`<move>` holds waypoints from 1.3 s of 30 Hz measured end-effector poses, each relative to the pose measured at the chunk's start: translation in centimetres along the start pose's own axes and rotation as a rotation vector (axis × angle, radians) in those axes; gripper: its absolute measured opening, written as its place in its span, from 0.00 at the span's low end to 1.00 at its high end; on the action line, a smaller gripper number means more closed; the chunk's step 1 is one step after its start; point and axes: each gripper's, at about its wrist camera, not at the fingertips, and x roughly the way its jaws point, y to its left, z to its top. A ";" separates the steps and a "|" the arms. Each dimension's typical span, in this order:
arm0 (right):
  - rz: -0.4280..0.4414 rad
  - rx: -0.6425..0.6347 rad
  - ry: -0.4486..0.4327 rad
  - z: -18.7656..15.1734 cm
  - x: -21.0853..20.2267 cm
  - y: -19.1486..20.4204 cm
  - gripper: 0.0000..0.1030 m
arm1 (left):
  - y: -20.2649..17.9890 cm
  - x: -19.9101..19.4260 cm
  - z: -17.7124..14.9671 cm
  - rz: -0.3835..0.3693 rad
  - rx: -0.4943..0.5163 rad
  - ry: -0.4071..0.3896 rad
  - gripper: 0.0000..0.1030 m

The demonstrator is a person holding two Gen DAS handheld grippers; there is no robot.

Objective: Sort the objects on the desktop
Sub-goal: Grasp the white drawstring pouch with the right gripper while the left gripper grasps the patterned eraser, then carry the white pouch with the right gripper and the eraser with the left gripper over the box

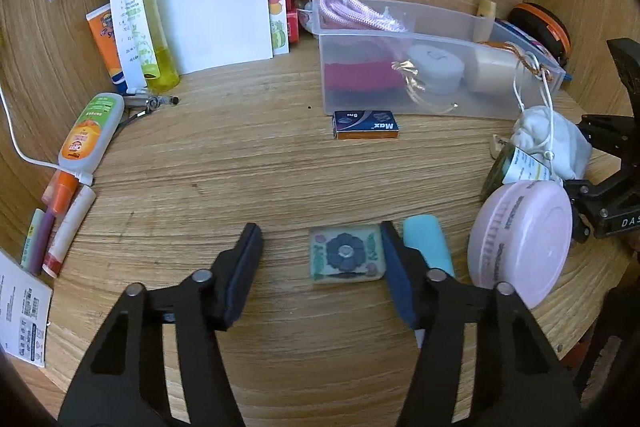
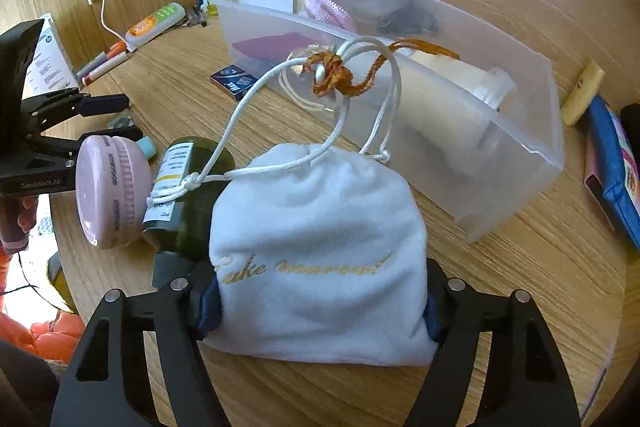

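Note:
In the left wrist view a small square tile with a dark flower (image 1: pixel 346 253) lies on the wooden desk between the jaws of my left gripper (image 1: pixel 320 231). Its right finger (image 1: pixel 394 267) touches the tile's edge; the left finger stands well apart, so the gripper is open. In the right wrist view my right gripper (image 2: pixel 320 299) is shut on a white drawstring pouch with gold lettering (image 2: pixel 320 227), a pad pressing each side. The pouch rests on the desk and its cords run toward the clear plastic bin (image 2: pixel 520 115).
A pink round tin (image 1: pixel 520 243) and a teal block (image 1: pixel 428 243) sit right of the tile. A dark green jar (image 2: pixel 188 195) leans against the pouch. A blue box (image 1: pixel 366 125) lies before the bin (image 1: pixel 440 41). Tubes, pens and papers (image 1: pixel 216 7) crowd the left.

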 end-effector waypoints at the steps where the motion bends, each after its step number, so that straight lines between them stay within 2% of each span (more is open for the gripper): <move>1: -0.006 -0.001 -0.004 -0.1 0.0 0.0 0.68 | 0.1 0.0 0.0 0.010 -0.004 -0.006 0.43; 4: -0.021 0.002 -0.009 -0.4 -0.3 -0.1 0.67 | 0.5 -0.1 0.1 0.025 -0.034 -0.014 0.32; 13: -0.027 0.075 -0.076 -1.2 -2.8 -1.6 0.67 | 1.0 -0.1 0.7 0.010 -0.101 -0.021 0.32; 19: -0.054 0.090 -0.128 -0.8 -5.0 -1.8 0.67 | 1.1 -1.4 1.9 -0.030 -0.134 -0.075 0.32; 30: -0.106 0.132 -0.238 1.0 -7.9 -3.6 0.67 | 0.9 -3.7 3.7 -0.057 -0.138 -0.151 0.32; 39: -0.131 0.148 -0.290 3.7 -8.1 -5.2 0.67 | 0.6 -5.1 6.2 -0.081 -0.131 -0.221 0.32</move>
